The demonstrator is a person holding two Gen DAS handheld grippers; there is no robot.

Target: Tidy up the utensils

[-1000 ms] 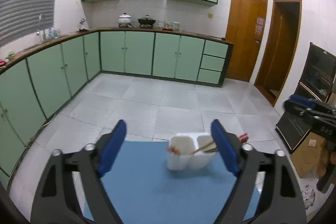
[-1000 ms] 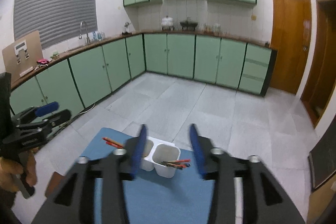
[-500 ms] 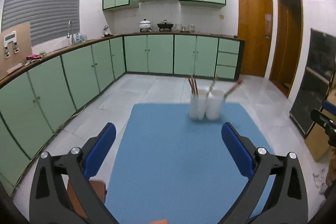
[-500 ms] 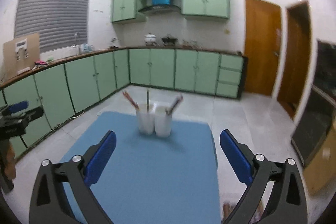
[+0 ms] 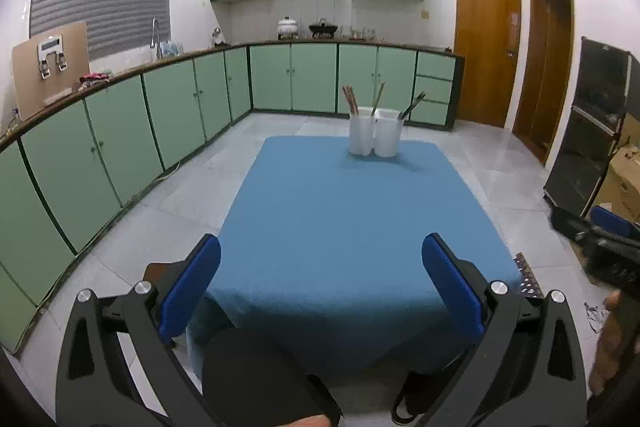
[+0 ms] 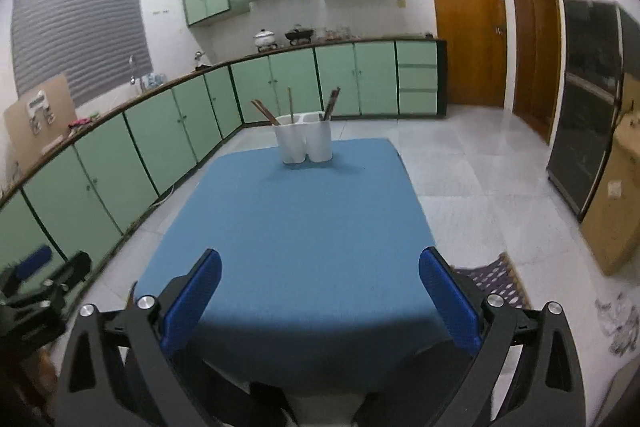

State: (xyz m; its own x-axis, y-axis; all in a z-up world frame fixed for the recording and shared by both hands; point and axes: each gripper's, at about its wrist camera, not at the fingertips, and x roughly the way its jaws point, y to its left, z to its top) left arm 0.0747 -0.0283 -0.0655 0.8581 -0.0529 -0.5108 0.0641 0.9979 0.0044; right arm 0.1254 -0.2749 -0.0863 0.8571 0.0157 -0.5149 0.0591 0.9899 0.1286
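A white two-compartment utensil holder stands upright at the far end of the blue-covered table; it also shows in the right wrist view. Chopsticks and other utensils stick up out of its compartments. My left gripper is open and empty, held back over the table's near edge. My right gripper is open and empty, also over the near edge, far from the holder.
Green base cabinets run along the left and back walls. Wooden doors and a black appliance stand to the right, with cardboard boxes beside them. Grey tiled floor surrounds the table. My knees show under the near edge.
Both grippers have pulled back from just above the holder to the near edge of the table. The right gripper has opened wide. The holder now looks far and upright.
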